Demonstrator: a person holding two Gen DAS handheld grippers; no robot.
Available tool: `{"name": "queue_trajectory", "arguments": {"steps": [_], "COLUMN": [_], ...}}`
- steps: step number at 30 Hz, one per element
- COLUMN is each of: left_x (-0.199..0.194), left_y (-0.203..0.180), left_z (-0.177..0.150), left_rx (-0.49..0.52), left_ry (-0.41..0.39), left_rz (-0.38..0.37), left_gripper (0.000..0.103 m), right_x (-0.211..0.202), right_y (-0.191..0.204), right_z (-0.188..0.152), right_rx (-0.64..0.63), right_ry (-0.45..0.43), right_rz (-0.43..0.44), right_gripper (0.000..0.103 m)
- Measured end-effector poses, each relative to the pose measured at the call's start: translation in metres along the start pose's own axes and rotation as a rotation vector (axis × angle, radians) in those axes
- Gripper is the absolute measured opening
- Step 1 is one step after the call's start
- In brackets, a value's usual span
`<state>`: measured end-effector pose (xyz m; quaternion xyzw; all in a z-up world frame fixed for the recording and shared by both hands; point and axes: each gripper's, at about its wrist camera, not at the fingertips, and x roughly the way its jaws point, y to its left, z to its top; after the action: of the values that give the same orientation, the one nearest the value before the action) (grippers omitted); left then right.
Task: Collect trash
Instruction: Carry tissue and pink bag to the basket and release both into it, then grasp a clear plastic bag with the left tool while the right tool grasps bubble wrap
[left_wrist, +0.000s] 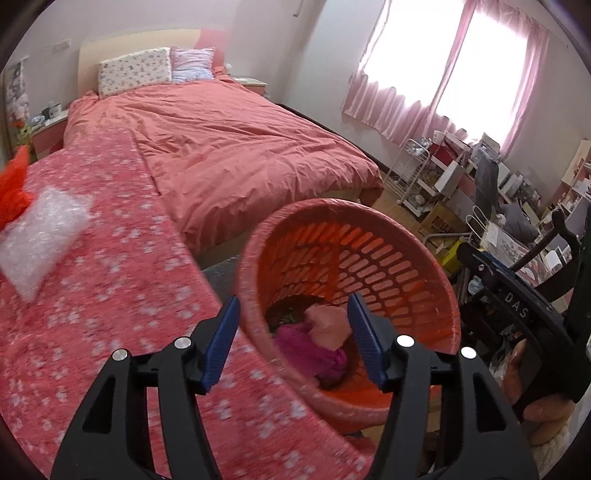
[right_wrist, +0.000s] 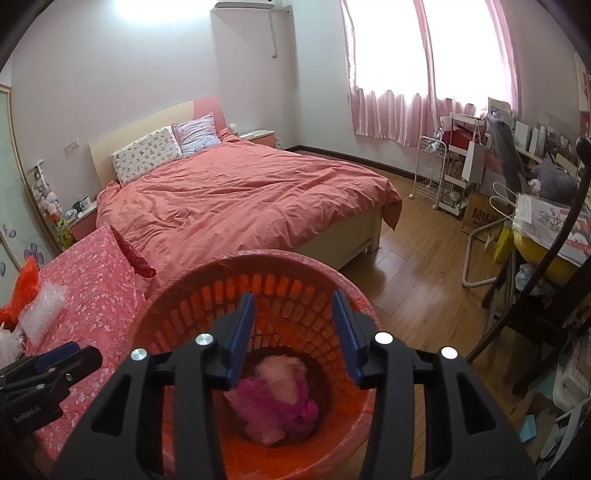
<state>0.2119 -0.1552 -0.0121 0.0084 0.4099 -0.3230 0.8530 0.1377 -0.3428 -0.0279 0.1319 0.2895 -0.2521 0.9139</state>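
Bubble wrap (left_wrist: 40, 236) lies up-left of my left hand-held gripper (left_wrist: 291, 343), the nearer one; both it and right hand-held gripper (right_wrist: 293, 336) gape empty over the basket (left_wrist: 436, 273).

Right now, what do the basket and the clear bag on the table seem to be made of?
Basket: likely moulded plastic, orange; slotted lattice walls, thin film over the rim. Bag: probably bubble wrap; clear, whitish, bumpy, though blurred.
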Motion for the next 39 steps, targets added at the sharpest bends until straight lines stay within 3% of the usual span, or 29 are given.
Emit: {"name": "queue_trajectory", "arguments": {"steps": [8, 19, 26, 32, 39], "left_x": [-0.047, -0.114, -0.148, -0.160, -0.155], "left_y": [0.059, 0.166, 0.229, 0.262, 0.274], "left_z": [-0.017, -0.048, -0.064, -0.070, -0.071], "left_rx": [-0.054, -0.221, -0.349, -0.432, -0.452], "left_ry": [-0.071, -0.151, -0.190, -0.217, -0.227], "left_rz": [0.140, 0.343, 0.450, 0.472, 0.457], "left_gripper": [0.063, 0.064, 0.064, 0.065, 0.067], "right_x": [-0.018, -0.023, -0.014, 0.004, 0.044], "right_y": [0.054, 0.179, 0.266, 0.330, 0.382], "right_z": [0.001, -0.022, -0.038, -0.043, -0.042], "right_rx": [-0.083, -0.231, -0.321, -0.344, -0.365], "right_ry": [-0.020, 0.017, 0.055, 0.062, 0.130], "right_rz": [0.061, 0.225, 0.329, 0.383, 0.346], "right_gripper": [0.048, 0.049, 0.057, 0.070, 0.076]}}
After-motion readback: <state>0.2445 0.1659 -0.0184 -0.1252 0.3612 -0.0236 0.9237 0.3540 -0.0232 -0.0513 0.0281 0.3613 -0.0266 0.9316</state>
